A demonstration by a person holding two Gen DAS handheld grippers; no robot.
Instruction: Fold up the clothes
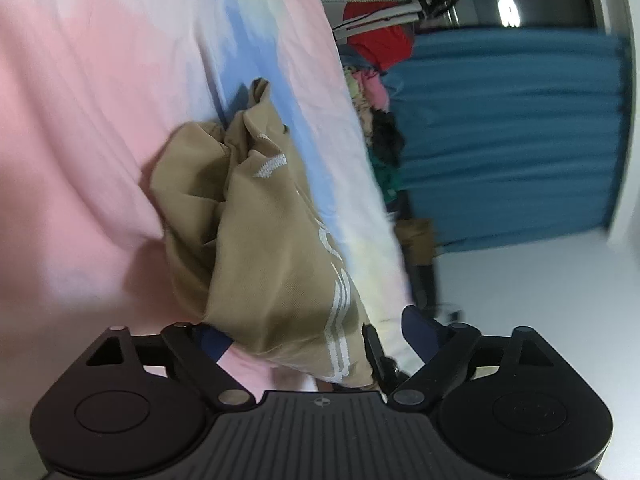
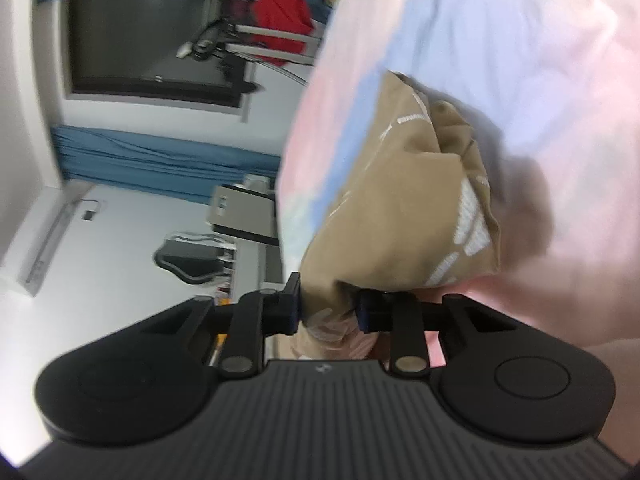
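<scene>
The right gripper [image 2: 328, 312] has its fingers [image 2: 290, 304] clenched on a bunched edge of a tan garment [image 2: 384, 208], while the left gripper [image 1: 316, 340] is spread wide, its fingers [image 1: 420, 328] released on either side of the cloth without pressing it. No earlier step can be judged; the job now seems to be gathering the garment to spread it flat. To do this well, the left gripper should take a matching edge or corner, so the cloth can be spread evenly. The garment is khaki with white striped print, crumpled in a heap near the edge of a bed [image 1: 80, 120] covered in pink, blue and white pastel sheets.
</scene>
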